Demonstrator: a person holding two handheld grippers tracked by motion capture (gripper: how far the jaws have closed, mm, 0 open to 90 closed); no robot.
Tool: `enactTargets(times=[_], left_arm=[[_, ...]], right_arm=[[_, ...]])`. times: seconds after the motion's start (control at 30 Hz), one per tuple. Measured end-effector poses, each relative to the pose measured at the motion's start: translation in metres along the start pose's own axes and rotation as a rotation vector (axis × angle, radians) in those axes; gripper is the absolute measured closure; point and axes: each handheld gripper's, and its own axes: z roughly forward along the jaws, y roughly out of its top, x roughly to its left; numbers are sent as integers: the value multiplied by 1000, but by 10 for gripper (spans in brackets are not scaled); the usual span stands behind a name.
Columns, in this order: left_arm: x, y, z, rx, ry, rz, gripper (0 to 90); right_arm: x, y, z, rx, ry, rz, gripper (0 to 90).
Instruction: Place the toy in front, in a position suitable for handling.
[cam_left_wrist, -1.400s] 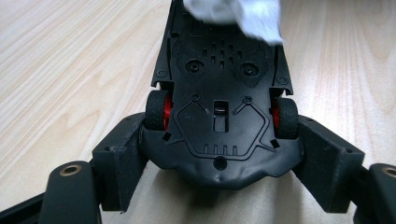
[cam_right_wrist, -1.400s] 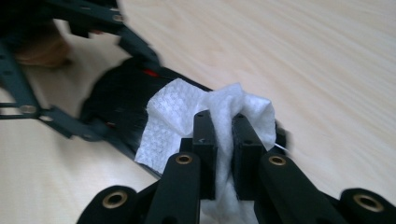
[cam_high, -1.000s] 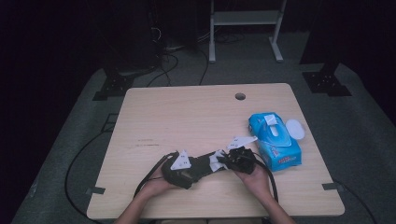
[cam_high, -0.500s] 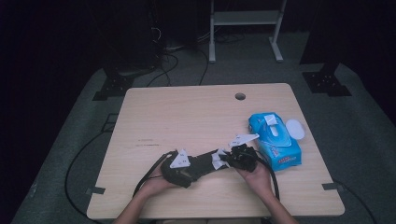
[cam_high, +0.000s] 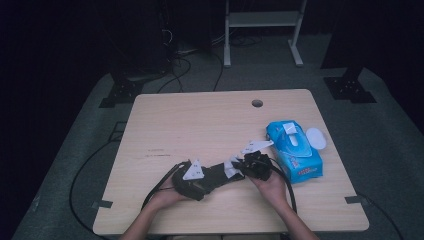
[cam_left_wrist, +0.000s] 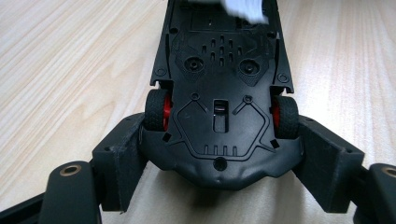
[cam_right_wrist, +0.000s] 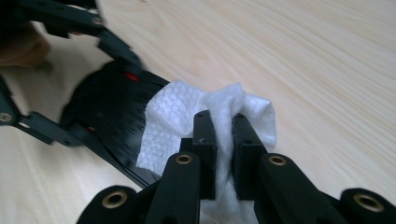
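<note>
Two claws. Left claw (cam_left_wrist: 219, 158) clamps one black toy car (cam_left_wrist: 219, 88), held belly-up, red wheel hubs showing, near centre of the surface (cam_high: 200, 120). Right claw (cam_right_wrist: 223, 135) pinched tight on one white wet wipe (cam_right_wrist: 187, 116), pressed to the car's far end. One blue wipes pack (cam_high: 294, 150), lid open, right side.

Black claw (cam_right_wrist: 223, 140), brass-ringed screws, grey three-cornered plate (cam_high: 193, 170), black cable (cam_high: 159, 184).
</note>
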Motion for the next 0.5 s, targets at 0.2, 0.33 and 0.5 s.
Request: enactTargets(times=[0.2,0.33,0.5], left_arm=[[1,-1,-2,4,-1,1,238],[-1,0,0,-5,-12,5,238],[-3,1,0,7,-11,19,238]], right_arm=[[-1,2,2,2,-2,-23,817],[-18,-11,-10,8,16,56,817],[0,-10,-14,22,51,-41,816]])
